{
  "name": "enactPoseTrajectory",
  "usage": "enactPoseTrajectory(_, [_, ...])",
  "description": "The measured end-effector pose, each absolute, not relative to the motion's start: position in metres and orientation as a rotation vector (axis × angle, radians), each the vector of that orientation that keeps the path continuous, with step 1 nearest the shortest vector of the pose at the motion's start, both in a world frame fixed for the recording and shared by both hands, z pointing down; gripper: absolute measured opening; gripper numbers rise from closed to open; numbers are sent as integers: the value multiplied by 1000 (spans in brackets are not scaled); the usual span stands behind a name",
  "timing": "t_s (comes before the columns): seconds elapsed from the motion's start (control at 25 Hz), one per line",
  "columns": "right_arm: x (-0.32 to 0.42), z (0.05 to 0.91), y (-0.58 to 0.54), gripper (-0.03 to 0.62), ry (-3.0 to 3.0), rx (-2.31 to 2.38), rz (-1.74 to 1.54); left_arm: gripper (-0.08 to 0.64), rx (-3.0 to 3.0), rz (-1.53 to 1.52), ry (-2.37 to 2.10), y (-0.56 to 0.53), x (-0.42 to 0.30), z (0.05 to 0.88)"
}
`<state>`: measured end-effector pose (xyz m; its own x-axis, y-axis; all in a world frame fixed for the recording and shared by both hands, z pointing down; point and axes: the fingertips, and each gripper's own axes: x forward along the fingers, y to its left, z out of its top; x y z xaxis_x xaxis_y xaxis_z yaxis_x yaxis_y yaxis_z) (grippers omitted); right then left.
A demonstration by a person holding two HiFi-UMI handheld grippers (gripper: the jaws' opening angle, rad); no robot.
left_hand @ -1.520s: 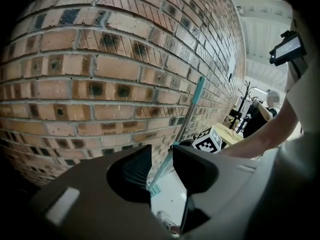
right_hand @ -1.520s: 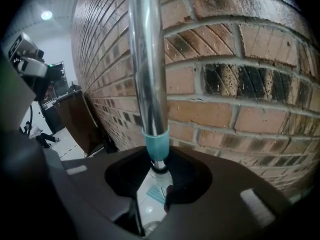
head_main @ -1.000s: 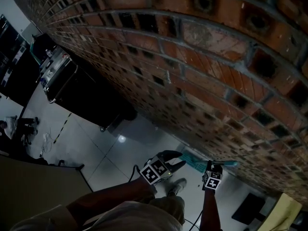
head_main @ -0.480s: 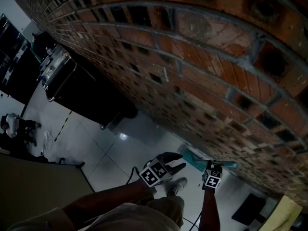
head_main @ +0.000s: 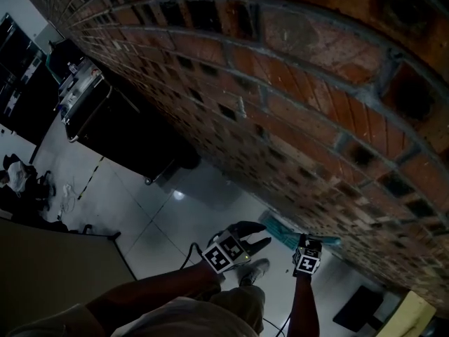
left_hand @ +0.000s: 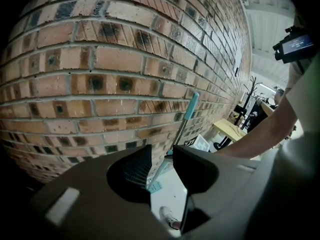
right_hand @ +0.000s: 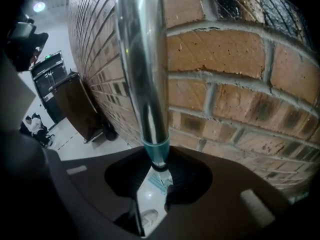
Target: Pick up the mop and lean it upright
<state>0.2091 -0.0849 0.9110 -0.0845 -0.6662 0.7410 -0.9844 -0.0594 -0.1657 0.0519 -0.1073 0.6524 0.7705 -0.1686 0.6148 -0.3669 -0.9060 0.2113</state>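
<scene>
Right gripper clamps one mop; left gripper jaws apart.

Red-brown brick wall, dark scorched patches, grey mortar lines. Shiny silver on the mop pole, teal at collar and head. Pale glossy grey floor.

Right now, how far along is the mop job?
Done: mop stands upright by the brick wall, head on the floor. In hand: right tongs grip its pole; left tongs open, empty. Left: settle it against the wall, release.
</scene>
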Motion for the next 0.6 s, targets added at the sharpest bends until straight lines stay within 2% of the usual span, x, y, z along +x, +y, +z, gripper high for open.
enactPoseTrajectory(0.6, [212,930,-90,106,-1759,1672,978,153,2620,880,-430,-106,52,661])
